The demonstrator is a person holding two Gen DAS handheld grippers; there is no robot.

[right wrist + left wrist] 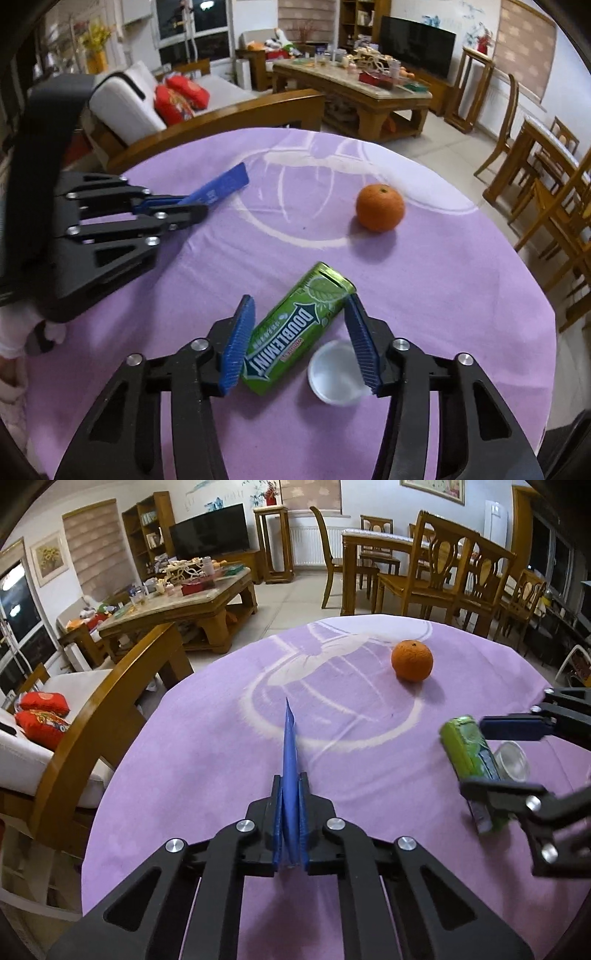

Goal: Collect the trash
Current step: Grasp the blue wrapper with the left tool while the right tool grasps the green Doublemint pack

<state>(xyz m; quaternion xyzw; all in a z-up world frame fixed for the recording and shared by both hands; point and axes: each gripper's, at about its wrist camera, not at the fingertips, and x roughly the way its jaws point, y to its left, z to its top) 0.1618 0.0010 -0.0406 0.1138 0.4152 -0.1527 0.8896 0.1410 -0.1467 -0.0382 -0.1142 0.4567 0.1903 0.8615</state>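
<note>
A thin blue strip (290, 746) stands edge-on out of my left gripper (290, 779), whose jaws are shut on it; in the right wrist view the blue strip (225, 184) points away from the left gripper (195, 210) at the table's left. A green Doublemint can (295, 325) lies slantwise on the purple tablecloth (443, 295). My right gripper (299, 298) has one blue pad against the can's lower left side and the other at its top right corner. A small white cup (332, 373) lies by the right pad. In the left wrist view the can (469, 753) sits between the right gripper's (474, 757) fingers.
An orange (380, 208) rests on the cloth beyond the can, also seen as the orange (412, 661) from the left. A wooden sofa arm (122, 686) borders the table's left side. Dining chairs (443, 572) and a cluttered coffee table (192, 590) stand farther off.
</note>
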